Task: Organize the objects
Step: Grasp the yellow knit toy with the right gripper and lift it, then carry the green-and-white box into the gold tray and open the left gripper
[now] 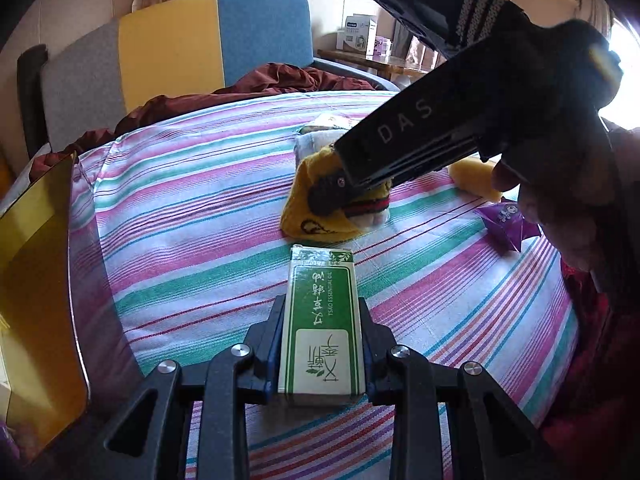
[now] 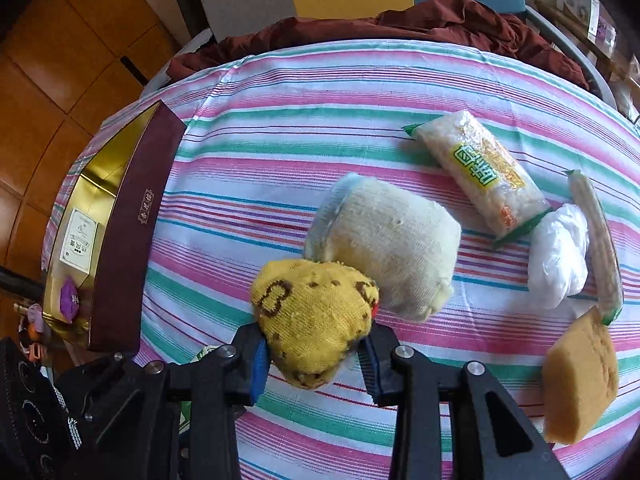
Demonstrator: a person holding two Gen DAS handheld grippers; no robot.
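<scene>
The right gripper (image 2: 316,354) pinches the soft, light yellow sock bundle (image 2: 316,316) at its middle; its fingers squash it. The left gripper (image 1: 322,344) clamps the stiff green carton (image 1: 320,320) by its sides.

A desk (image 2: 280,92) draped in a pink, green and white striped cloth carries a cream sock roll (image 2: 396,240); left of it sits a maroon gift box (image 2: 128,240), right of it a rice-cracker packet (image 2: 480,172), a white plastic bag (image 2: 558,256) and an orange sponge (image 2: 580,376).
</scene>
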